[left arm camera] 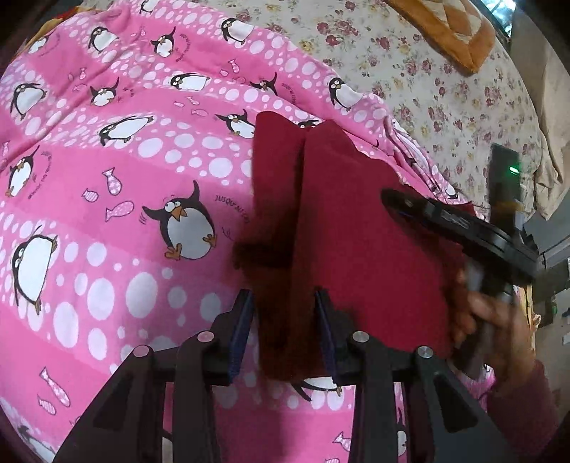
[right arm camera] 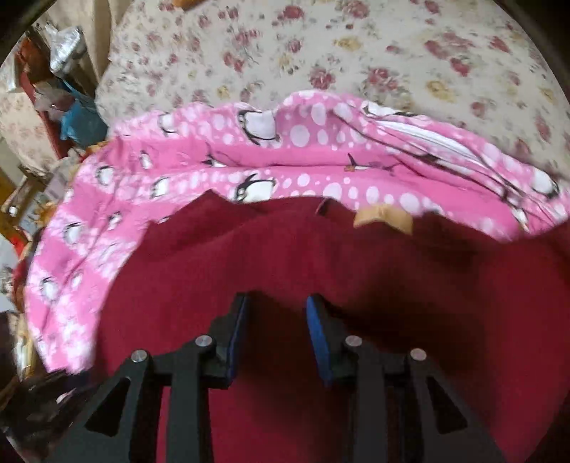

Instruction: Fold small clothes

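Left gripper (left arm camera: 285, 331): its 2 blue-padded fingers (left arm camera: 239, 338) are clamped on a fold of the dark red garment (left arm camera: 359, 231), which rises between them and stands up as a ridge in front of the camera. The rest of the garment spreads to the right of that ridge, over the pink penguin-print cloth (left arm camera: 117, 185).

Right gripper: in the left wrist view its black body (left arm camera: 459, 231) sits at the right edge of the garment, held by the person's hand (left arm camera: 498, 320). In its own view the gripper (right arm camera: 278, 331) has 2 fingers (right arm camera: 319, 338) standing apart, with red fabric lying below and between them. Whether the pads are pressing any cloth cannot be told; the view is blurred.

Garment position: it lies on the pink cloth, which is itself spread over a floral bedsheet (left arm camera: 445, 92). In the right wrist view the garment (right arm camera: 320, 256) fills the lower frame, and a tan label (right arm camera: 383, 217) shows at its far edge, just beside the bunched rim of the pink cloth (right arm camera: 302, 153).

An orange patterned cushion (left arm camera: 449, 32) rests on the sheet, well apart from the garment.
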A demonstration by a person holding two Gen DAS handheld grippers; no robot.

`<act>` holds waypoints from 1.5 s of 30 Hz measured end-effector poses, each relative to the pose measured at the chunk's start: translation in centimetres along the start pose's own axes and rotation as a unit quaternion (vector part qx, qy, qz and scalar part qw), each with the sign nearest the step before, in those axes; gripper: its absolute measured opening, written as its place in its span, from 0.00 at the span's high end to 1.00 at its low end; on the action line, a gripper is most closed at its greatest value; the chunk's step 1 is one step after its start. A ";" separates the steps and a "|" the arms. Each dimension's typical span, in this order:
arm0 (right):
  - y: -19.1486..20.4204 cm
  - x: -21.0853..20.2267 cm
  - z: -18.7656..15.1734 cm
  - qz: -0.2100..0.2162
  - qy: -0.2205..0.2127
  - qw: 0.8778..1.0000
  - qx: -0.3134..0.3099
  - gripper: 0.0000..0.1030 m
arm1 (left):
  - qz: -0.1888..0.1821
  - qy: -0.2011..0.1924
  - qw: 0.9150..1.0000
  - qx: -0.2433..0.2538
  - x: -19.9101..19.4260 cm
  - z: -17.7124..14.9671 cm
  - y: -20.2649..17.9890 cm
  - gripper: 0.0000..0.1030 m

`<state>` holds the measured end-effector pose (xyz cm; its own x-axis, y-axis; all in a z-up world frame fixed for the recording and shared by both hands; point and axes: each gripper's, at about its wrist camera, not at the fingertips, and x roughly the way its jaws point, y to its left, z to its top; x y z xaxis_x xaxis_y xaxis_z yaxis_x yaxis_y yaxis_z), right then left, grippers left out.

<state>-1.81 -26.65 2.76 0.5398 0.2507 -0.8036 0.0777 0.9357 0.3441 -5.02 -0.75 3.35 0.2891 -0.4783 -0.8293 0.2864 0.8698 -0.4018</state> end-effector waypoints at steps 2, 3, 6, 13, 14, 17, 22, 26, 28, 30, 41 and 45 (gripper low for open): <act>-0.6 1.1 0.7 -0.007 -0.012 1.000 0.013 0.66 | -0.001 0.000 1.000 -0.001 0.1 0.1 0.0 0.86; -1.1 1.4 1.1 -0.004 -0.015 1.000 0.026 0.66 | 0.000 0.000 1.000 0.000 0.1 0.1 0.0 0.86; -2.4 2.1 1.8 0.012 -0.021 0.998 0.064 0.66 | 0.005 -0.001 1.000 0.003 0.2 0.2 -0.3 0.85; -2.1 -0.9 0.6 0.005 -0.018 0.998 0.057 0.53 | 0.021 -0.020 0.999 0.025 -0.9 0.2 -0.9 0.85; -2.2 -1.8 -0.1 0.006 -0.019 0.998 0.055 0.51 | 0.028 -0.038 0.998 0.033 -1.5 0.3 -1.2 0.85; -2.8 -4.7 -2.2 -0.005 -0.025 0.999 0.042 0.50 | 0.026 -0.077 0.995 0.050 -3.0 0.5 -2.3 0.81; -4.3 -8.6 -5.9 -0.036 -0.030 0.999 0.022 0.46 | 0.003 -0.097 0.994 0.053 -3.2 1.3 -4.1 0.69; -5.1 -9.6 -8.7 -0.057 -0.033 0.998 -0.006 0.46 | 0.036 -0.087 0.994 0.059 -1.2 2.3 -5.1 0.68; -4.5 -10.3 -9.0 -0.072 -0.030 0.997 -0.020 0.46 | 0.053 -0.074 0.994 0.052 0.0 2.5 -5.0 0.68; -4.1 -11.2 -8.9 -0.067 -0.038 0.997 -0.021 0.46 | 0.067 -0.057 0.995 0.044 1.4 2.8 -4.5 0.68; -5.1 -7.7 -5.2 -0.094 -0.042 0.994 0.021 0.43 | 0.026 -0.071 0.997 0.000 1.4 4.2 -2.9 0.68; -4.2 -7.9 -4.4 -0.048 -0.057 0.997 0.029 0.43 | 0.030 -0.084 0.996 -0.021 0.5 4.7 -2.0 0.68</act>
<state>-10.08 -31.50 5.55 0.6190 0.1269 -0.7751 0.1804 0.9375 0.2976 -1.21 -3.30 5.57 0.4537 -0.4353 -0.7776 0.2257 0.9002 -0.3723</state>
